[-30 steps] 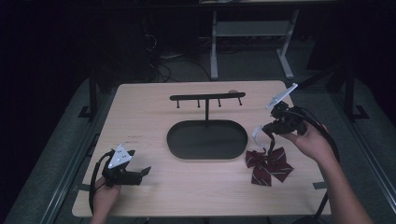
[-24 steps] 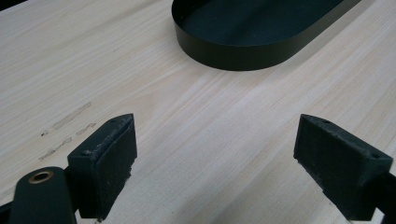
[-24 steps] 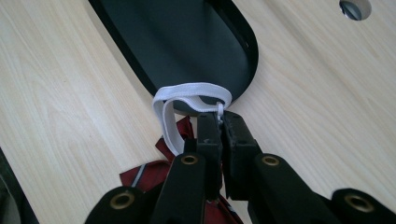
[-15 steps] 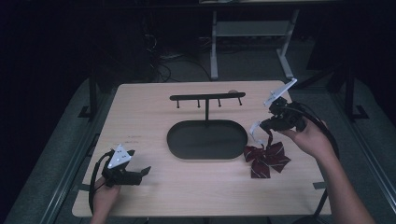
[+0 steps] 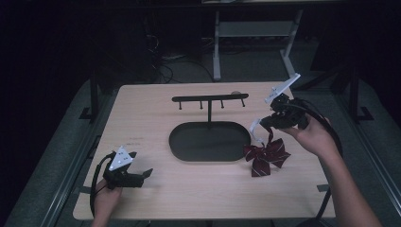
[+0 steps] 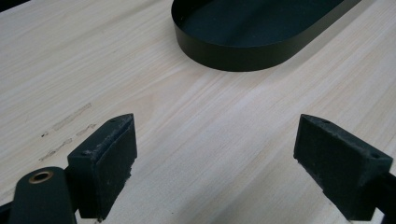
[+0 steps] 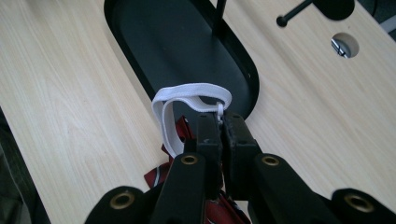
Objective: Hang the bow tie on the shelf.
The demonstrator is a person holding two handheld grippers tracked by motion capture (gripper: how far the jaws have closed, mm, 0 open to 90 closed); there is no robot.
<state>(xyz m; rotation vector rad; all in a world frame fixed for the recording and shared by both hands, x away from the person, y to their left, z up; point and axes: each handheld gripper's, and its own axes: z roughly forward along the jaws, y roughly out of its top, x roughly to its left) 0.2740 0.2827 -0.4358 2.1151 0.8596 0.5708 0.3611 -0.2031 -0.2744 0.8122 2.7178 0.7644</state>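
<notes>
A: What moved since a moment ago?

B: From the high view, the right gripper (image 5: 265,131) has gone up a little, and the bow tie (image 5: 265,157) has come up with it. Before, the bow lay flatter on the table (image 5: 142,118). Now it hangs from the white strap (image 5: 255,128), and its bottom looks like it is touching the wood, just to the right of the black tray (image 5: 179,142). The left gripper (image 5: 142,174) has stayed put near the front left corner.

A: What else is up there?

B: A black rack (image 5: 209,99) with little pegs stands up from the back of the tray.

A: And in the left gripper view?

B: Its two black fingers (image 6: 105,163) are spread wide apart with nothing between them, only bare table. The tray's rim (image 6: 233,56) is farther ahead.

A: And the right gripper view?

B: The fingers (image 7: 210,135) are squeezed tight together on the white strap (image 7: 187,93), which loops out in front. The red striped bow (image 7: 154,175) peeks out below them. The tray (image 7: 140,42) lies just past the strap.
</notes>
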